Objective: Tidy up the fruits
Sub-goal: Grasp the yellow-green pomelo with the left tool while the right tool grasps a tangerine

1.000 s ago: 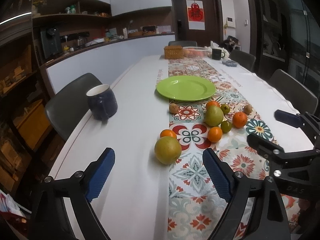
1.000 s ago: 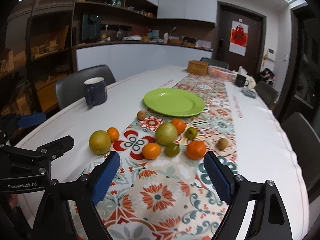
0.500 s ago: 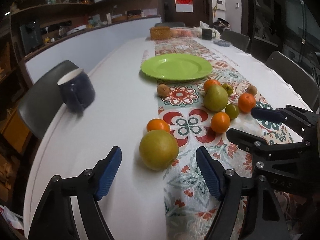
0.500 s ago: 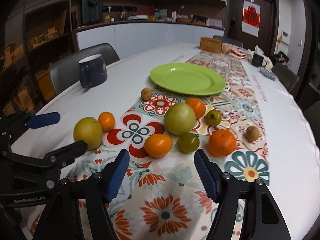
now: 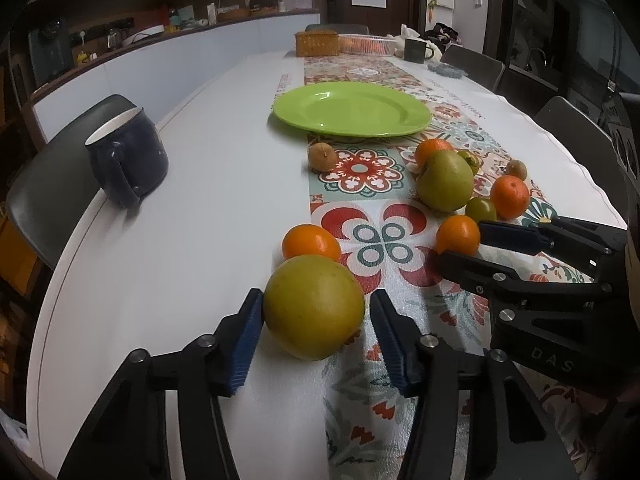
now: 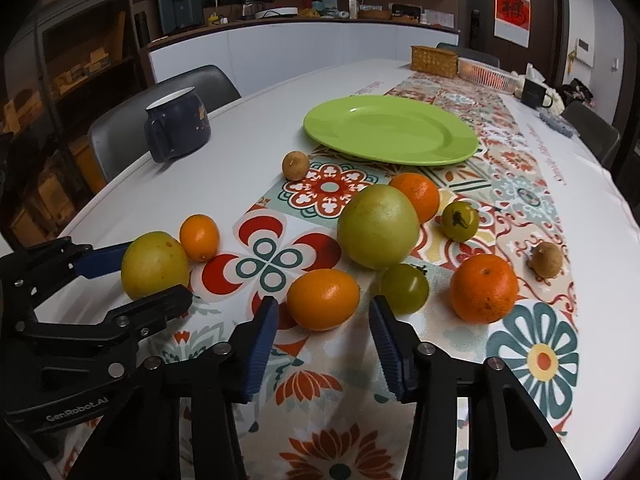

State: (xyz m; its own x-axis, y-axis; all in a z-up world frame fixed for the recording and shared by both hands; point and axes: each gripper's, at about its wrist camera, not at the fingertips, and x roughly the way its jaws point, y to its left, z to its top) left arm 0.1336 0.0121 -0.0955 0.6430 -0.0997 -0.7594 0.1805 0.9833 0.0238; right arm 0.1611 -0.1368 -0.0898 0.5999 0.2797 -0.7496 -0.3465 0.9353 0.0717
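In the left wrist view a large yellow-green fruit [image 5: 314, 306] lies at the runner's edge between the blue pads of my left gripper [image 5: 316, 298]. The jaws are closing; the left pad is at its skin and a thin gap shows at the right pad. In the right wrist view an oval orange [image 6: 323, 299] lies between the pads of my right gripper [image 6: 324, 303], also closing, with small gaps on both sides. The green plate [image 5: 352, 108] [image 6: 390, 130] stands farther back with nothing on it. Each gripper shows at the edge of the other's view.
More fruit lies on the patterned runner: a big green fruit [image 6: 378, 226], two oranges [image 6: 484, 288] [image 6: 416, 196], small green fruits [image 6: 404, 288], a small orange [image 6: 199, 237] and brown ones [image 6: 295, 165]. A dark blue mug [image 5: 128, 156] stands near the table's left edge.
Both grippers came down and forward onto the fruit, and their jaws narrowed. The yellow-green fruit now sits between the left pads and the oval orange between the right pads.
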